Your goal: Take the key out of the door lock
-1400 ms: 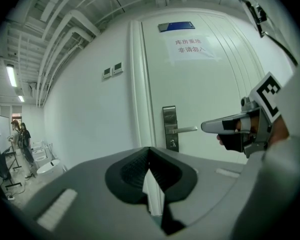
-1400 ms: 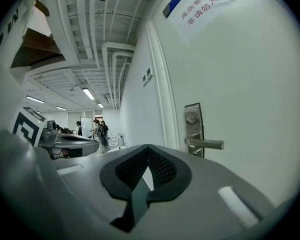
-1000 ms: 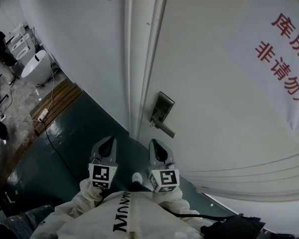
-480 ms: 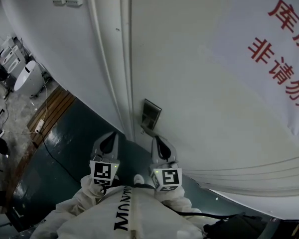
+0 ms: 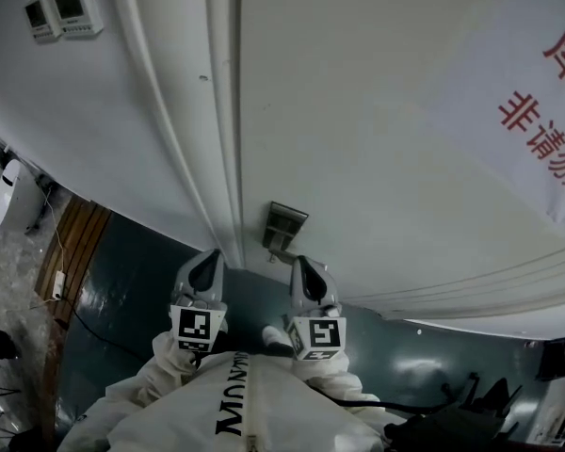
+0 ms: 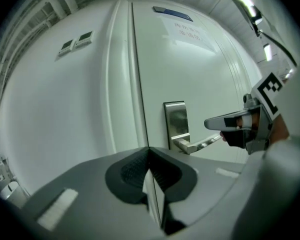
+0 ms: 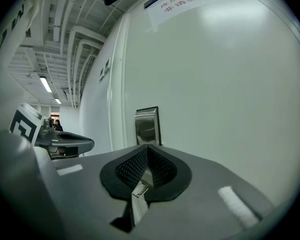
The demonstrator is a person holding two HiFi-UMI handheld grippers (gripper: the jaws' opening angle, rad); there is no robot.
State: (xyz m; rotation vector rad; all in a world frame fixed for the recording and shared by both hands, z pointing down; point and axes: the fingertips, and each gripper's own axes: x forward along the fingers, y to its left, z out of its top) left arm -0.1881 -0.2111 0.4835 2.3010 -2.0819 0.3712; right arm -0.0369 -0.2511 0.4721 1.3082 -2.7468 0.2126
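A steel lock plate [image 5: 284, 226] with a lever handle [image 5: 281, 251] sits at the left edge of the white door [image 5: 377, 139]. No key can be made out on it in any view. My left gripper [image 5: 205, 264] and right gripper [image 5: 302, 269] are side by side in front of my body, both shut and empty. The right one points just below the handle, a short way from it. In the left gripper view the plate [image 6: 176, 119] and handle [image 6: 200, 145] lie ahead, with the right gripper [image 6: 240, 124] beside the handle's end. The right gripper view faces the plate [image 7: 147, 125].
The door frame [image 5: 221, 111] runs left of the lock, with a white wall and two small wall panels [image 5: 61, 8] beyond. A paper notice with red characters [image 5: 546, 111] hangs on the door. On the floor at left are wooden slats [image 5: 71, 243] and a cable.
The head view has swung towards the door, and the lock plate now sits closer above the right gripper. Both grippers keep their place in front of my body and stay shut.
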